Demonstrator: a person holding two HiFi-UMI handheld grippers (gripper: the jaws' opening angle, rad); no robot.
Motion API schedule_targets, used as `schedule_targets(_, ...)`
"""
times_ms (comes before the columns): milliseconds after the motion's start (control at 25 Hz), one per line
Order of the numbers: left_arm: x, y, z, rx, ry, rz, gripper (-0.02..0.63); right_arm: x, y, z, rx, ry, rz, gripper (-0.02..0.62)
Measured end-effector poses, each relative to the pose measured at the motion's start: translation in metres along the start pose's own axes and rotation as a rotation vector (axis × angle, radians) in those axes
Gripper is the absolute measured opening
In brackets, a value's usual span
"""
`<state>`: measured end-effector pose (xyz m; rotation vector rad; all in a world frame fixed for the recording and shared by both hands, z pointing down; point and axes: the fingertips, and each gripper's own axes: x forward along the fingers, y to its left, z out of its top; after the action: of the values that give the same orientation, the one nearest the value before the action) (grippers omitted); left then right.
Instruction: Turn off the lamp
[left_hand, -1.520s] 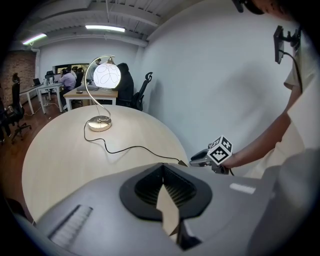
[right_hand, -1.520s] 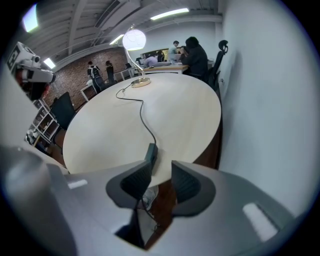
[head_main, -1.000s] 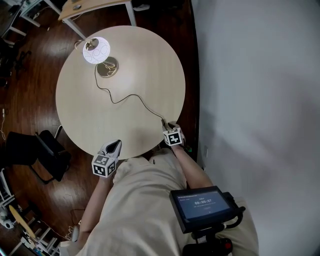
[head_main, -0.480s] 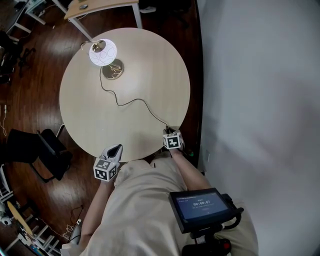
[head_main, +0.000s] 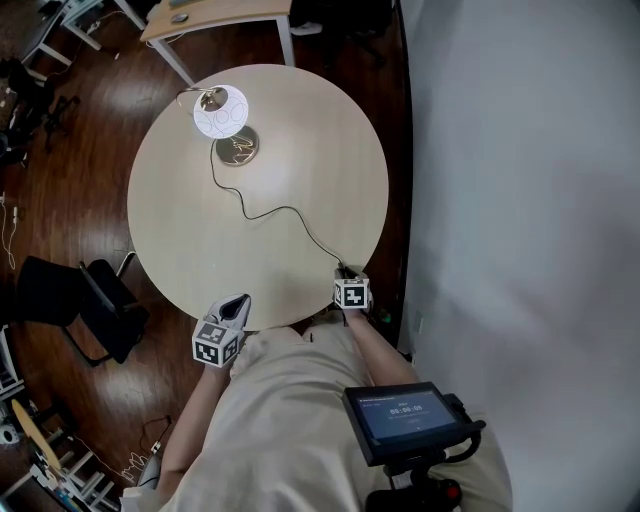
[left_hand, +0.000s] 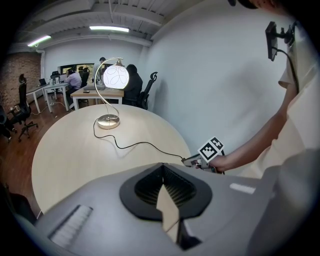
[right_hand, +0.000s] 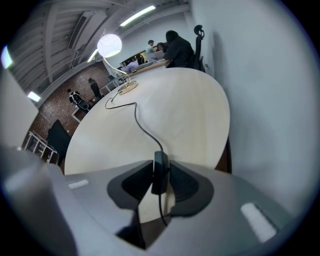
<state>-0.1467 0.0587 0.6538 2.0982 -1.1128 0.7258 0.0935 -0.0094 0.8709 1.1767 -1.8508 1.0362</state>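
The lamp's white globe (head_main: 221, 111) glows above its brass base (head_main: 238, 148) at the far side of the round table (head_main: 170, 230). Its black cord (head_main: 290, 212) snakes across to the near right edge. There my right gripper (head_main: 345, 272) points steeply down. Its jaws are closing, with the cord's black inline switch (right_hand: 160, 172) between them and both pads against it. My left gripper (head_main: 236, 302) hovers at the near edge, shut and holding nothing. From the left gripper view the lit lamp (left_hand: 115, 76) and the right gripper (left_hand: 190, 161) both show.
A grey wall (head_main: 520, 180) runs close along the table's right side. A black chair (head_main: 90, 300) stands on the dark wood floor to the left. A desk (head_main: 215, 15) stands beyond the table, and people sit at desks (left_hand: 75, 80) farther back.
The right gripper has rolled a little at the table's near right edge. The left gripper stays put. The lamp remains lit.
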Motion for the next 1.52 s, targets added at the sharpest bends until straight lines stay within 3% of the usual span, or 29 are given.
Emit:
schedule_targets(80, -0.003, -0.001, -0.005, -0.005, 0.01, 0.002, 0.0, -0.004, 0.003, -0.011, 0.002, 0.02, -0.002, 0.104)
schedule_targets(160, 0.007, -0.029, -0.003, -0.019, 0.022, -0.038, 0.0, -0.035, -0.02, -0.064, 0.09, 0.162, -0.017, 0.103)
schedule_targets(240, 0.035, -0.065, -0.004, -0.032, 0.038, -0.098, 0.0, -0.06, -0.072, -0.115, 0.147, 0.29, -0.08, 0.103)
schedule_targets(320, 0.059, -0.055, 0.006, -0.023, 0.029, -0.083, 0.0, -0.029, -0.105, -0.074, 0.034, 0.199, -0.14, 0.103)
schedule_targets(400, 0.06, -0.027, 0.018, -0.01, 0.004, -0.041, 0.0, 0.006, -0.083, -0.023, -0.028, 0.106, -0.092, 0.103)
schedule_targets(440, 0.052, -0.02, 0.02, -0.007, -0.006, -0.034, 0.0, 0.007, -0.067, -0.017, -0.033, 0.1, -0.073, 0.103)
schedule_targets(600, 0.022, -0.016, 0.02, 0.001, -0.023, -0.045, 0.0, -0.008, -0.029, -0.005, -0.106, 0.064, -0.05, 0.101)
schedule_targets(1080, 0.016, -0.01, 0.029, 0.011, -0.038, -0.044, 0.0, -0.006, -0.027, 0.007, -0.172, 0.082, -0.077, 0.098)
schedule_targets(1240, 0.019, -0.01, 0.009, 0.029, -0.032, -0.048, 0.0, 0.003, -0.019, -0.011, -0.196, 0.059, -0.065, 0.098)
schedule_targets(1400, 0.005, 0.006, 0.005, 0.023, -0.032, -0.026, 0.0, 0.027, 0.021, 0.019, -0.319, -0.04, -0.002, 0.098)
schedule_targets(1520, -0.002, 0.031, 0.018, 0.046, -0.056, 0.014, 0.0, 0.041, 0.035, 0.051, -0.43, -0.033, -0.064, 0.098)
